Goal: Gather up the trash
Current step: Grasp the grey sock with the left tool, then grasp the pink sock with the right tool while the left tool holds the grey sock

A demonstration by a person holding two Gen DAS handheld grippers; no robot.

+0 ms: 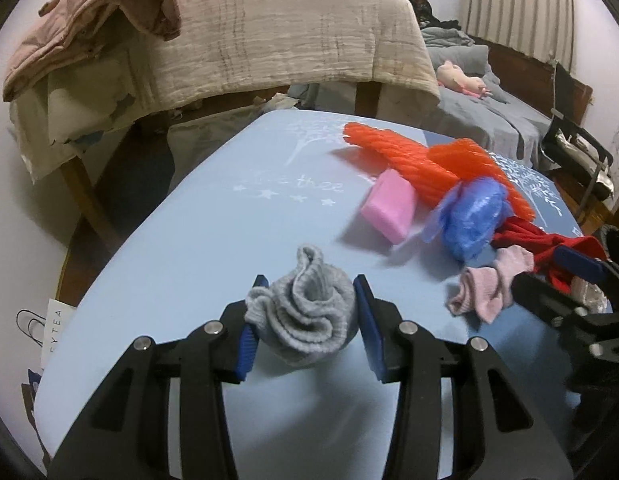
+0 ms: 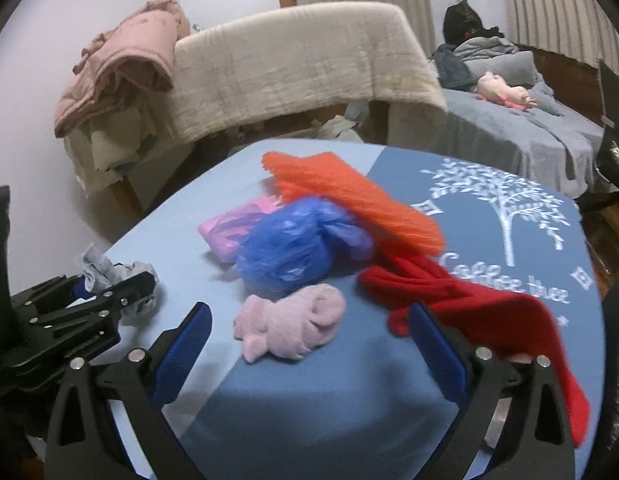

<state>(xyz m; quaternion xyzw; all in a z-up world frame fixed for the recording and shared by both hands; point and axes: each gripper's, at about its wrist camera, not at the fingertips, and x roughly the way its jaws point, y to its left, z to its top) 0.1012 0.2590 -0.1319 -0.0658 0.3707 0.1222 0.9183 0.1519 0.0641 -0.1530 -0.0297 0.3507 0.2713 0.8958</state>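
While my left gripper has its blue pads pressed into a crumpled grey sock, just above the table's near left part, bare blue tabletop stretches ahead of it to the far rim. My right gripper stands wide open with nothing in it, the pink sock lying on the table between its fingertips. Crowded just behind that sock: a blue plastic bag, a pink sponge, orange foam netting and a red cloth (draped over the right finger). A covered chair stands past the far edge.
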